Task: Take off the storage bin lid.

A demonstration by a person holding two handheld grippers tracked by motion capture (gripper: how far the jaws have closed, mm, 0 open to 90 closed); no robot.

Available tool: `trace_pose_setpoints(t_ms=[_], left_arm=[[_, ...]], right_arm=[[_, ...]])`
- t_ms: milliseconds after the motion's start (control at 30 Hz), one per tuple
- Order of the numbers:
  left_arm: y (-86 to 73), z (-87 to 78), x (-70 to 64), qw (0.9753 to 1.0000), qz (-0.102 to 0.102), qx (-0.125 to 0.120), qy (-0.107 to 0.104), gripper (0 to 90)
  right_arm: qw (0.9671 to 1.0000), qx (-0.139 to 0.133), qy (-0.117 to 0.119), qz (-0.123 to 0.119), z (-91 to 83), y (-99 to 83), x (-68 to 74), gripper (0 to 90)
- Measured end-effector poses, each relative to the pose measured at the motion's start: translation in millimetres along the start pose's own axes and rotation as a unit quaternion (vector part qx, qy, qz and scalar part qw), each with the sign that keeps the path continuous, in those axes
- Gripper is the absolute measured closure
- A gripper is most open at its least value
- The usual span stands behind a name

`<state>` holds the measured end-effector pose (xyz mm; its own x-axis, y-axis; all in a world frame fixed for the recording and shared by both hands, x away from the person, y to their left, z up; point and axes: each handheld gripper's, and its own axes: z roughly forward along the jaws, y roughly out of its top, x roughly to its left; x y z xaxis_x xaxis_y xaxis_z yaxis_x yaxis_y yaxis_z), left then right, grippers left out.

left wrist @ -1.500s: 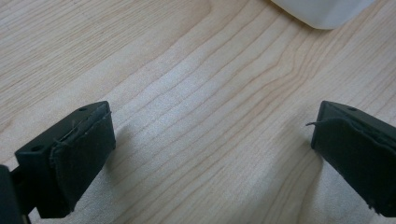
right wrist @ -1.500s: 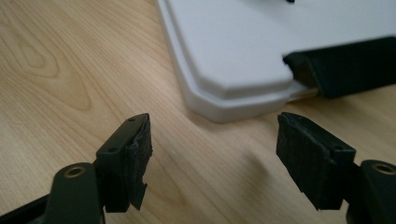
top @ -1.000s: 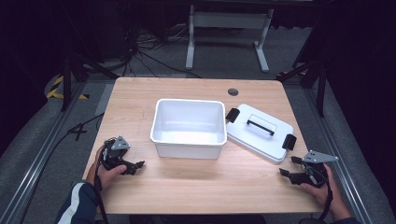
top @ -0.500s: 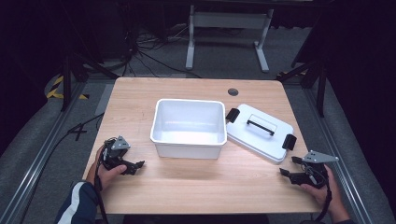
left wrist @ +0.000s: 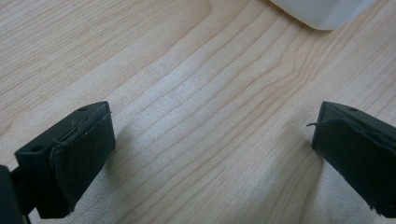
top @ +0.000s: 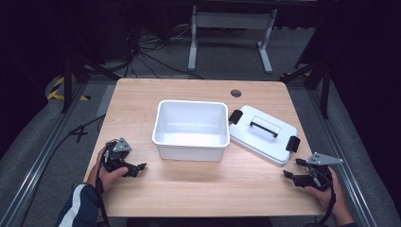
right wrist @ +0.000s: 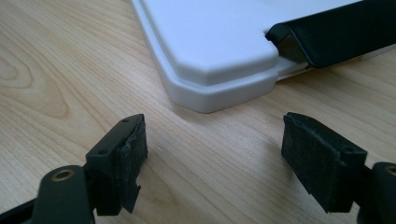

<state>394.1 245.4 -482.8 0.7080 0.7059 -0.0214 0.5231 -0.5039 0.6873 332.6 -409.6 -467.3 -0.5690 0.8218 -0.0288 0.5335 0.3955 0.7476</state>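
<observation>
An open white plastic bin (top: 190, 129) stands in the middle of the wooden table (top: 142, 99). Its white lid (top: 262, 134), with a black handle and black side clips, lies flat to the bin's right. My left gripper (top: 137, 169) rests low on the table at the front left, open, with bare wood between its jaws (left wrist: 210, 154); a corner of the bin (left wrist: 322, 11) shows at the top of the left gripper view. My right gripper (top: 287, 176) sits at the front right, open (right wrist: 212, 158), facing the lid's near corner (right wrist: 219, 60) and its black clip (right wrist: 336, 32).
A round cable hole (top: 235, 93) is in the table's far edge. Metal rails run along both sides of the table, and a stand's legs (top: 227, 38) and cables lie on the floor behind it.
</observation>
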Motion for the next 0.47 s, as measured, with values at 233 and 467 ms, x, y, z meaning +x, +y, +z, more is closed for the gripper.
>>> trace_pose_setpoints(t_ms=[233, 467], left_arm=[[0.0, 0.0, 0.0, 1.0000, 0.000, 0.000, 0.000, 0.0], [0.1, 0.1, 0.3, 1.0000, 0.001, 0.000, -0.001, 0.0]], right_arm=[[1.0000, -0.001, 0.000, 0.001, 0.0, 0.0, 0.1, 22.6], [1.0000, 0.003, -0.005, 0.003, 0.2, 0.2, -0.5, 20.2]])
